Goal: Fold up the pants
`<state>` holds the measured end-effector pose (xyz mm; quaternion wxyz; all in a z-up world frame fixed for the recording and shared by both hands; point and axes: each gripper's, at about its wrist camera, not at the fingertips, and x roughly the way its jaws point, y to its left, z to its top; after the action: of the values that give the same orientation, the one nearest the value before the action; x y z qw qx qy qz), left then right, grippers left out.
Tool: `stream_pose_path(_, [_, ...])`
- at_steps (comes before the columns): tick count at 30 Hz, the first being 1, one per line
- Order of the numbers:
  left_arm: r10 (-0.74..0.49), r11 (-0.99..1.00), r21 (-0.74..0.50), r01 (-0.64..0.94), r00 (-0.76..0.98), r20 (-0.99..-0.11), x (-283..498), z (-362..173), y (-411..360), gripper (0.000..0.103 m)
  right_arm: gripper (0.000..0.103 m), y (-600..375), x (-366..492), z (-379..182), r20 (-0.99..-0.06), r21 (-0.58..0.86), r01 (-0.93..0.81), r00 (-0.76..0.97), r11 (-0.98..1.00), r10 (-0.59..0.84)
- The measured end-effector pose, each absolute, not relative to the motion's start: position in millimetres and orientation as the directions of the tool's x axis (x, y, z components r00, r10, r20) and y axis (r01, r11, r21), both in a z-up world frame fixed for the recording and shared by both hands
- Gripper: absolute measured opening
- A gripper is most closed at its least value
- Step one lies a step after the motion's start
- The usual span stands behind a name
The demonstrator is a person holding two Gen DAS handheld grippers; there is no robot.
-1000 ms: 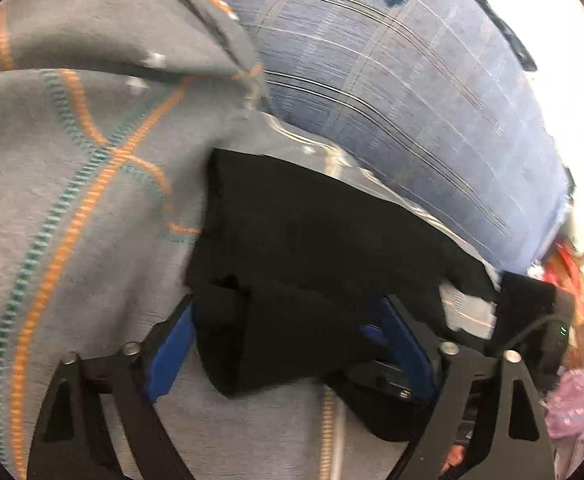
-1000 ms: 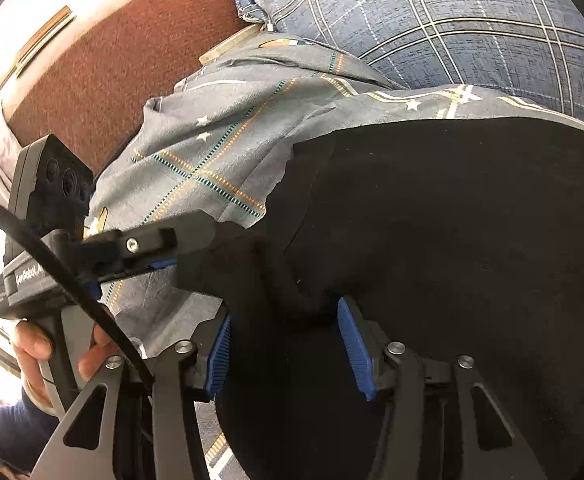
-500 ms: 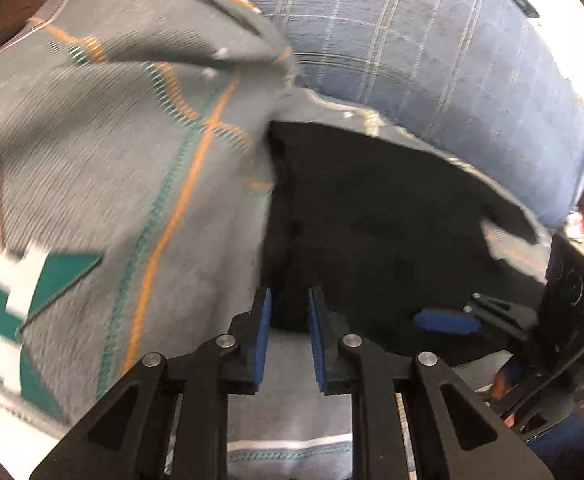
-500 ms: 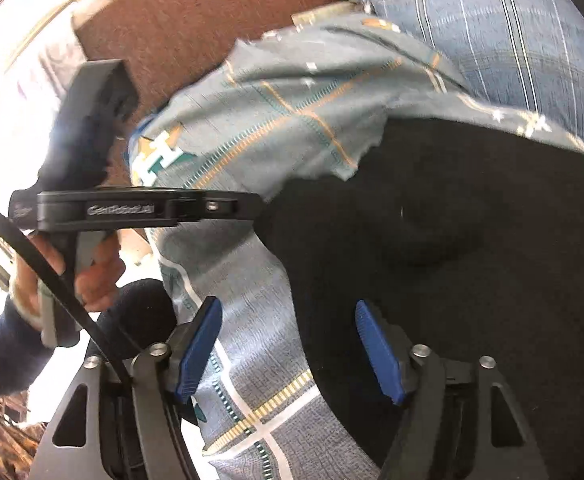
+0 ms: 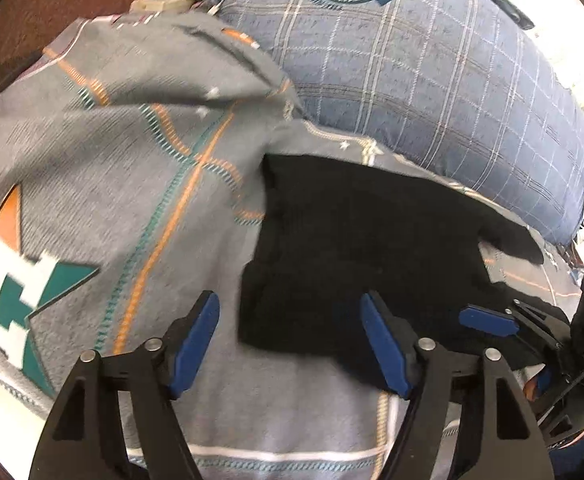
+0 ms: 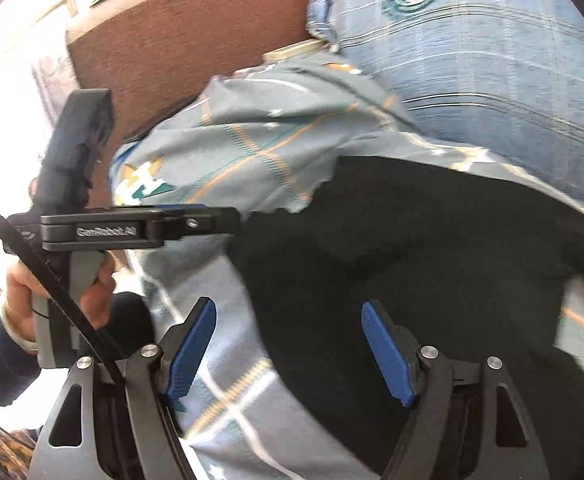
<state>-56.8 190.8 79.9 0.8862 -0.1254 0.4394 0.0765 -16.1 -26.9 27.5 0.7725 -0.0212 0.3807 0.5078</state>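
Now both pairs of jaws stand wide and empty: the left gripper (image 5: 290, 340), nearly closed half a second ago, has reopened, and the right gripper (image 6: 288, 346) holds nothing. A second ago each pinched the black pants (image 5: 364, 248); these now lie released and flat on the patterned bed cover (image 5: 132, 184), so this fold looks finished.

I see the black pants (image 5: 356, 248) lying folded into a compact, roughly rectangular bundle on a grey patterned bedsheet (image 5: 140, 208), just below a blue plaid pillow (image 5: 432, 92). The fabric is plain, dark and soft, with a small flap sticking out at its right edge
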Motion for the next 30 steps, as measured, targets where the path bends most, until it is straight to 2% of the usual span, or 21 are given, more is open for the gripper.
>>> stream_pose_path(8, [0.032, 0.976, -0.108, -0.189, 0.613, -0.79, -20.6, 79.1, 157.1, 0.074, 0.084, -83.8, 24.1, 27.5, -0.642, 0.284, -0.733, 0.333, 0.618, 0.69])
stream_pose_path(12, [0.003, 0.984, -0.107, -0.142, 0.615, -0.788, -1.4, 78.3, 143.4, 0.082, 0.086, -113.7, 56.2, 26.6, -0.656, 0.252, -0.697, 0.387, 0.671, 0.648])
stream_pose_path(21, [-0.017, 0.994, -0.079, -0.081, 0.583, -0.812, 52.2, 65.6, 127.1, 0.082, 0.088, -161.8, 118.7, 21.9, -0.687, 0.186, -0.654, 0.447, 0.734, 0.572])
stream_pose_path(30, [-0.122, 0.992, -0.105, 0.063, 0.549, -0.827, 125.8, 67.2, 132.1, 0.087, 0.091, -183.6, 181.2, 17.2, -0.723, 0.097, -0.667, 0.463, 0.739, 0.513])
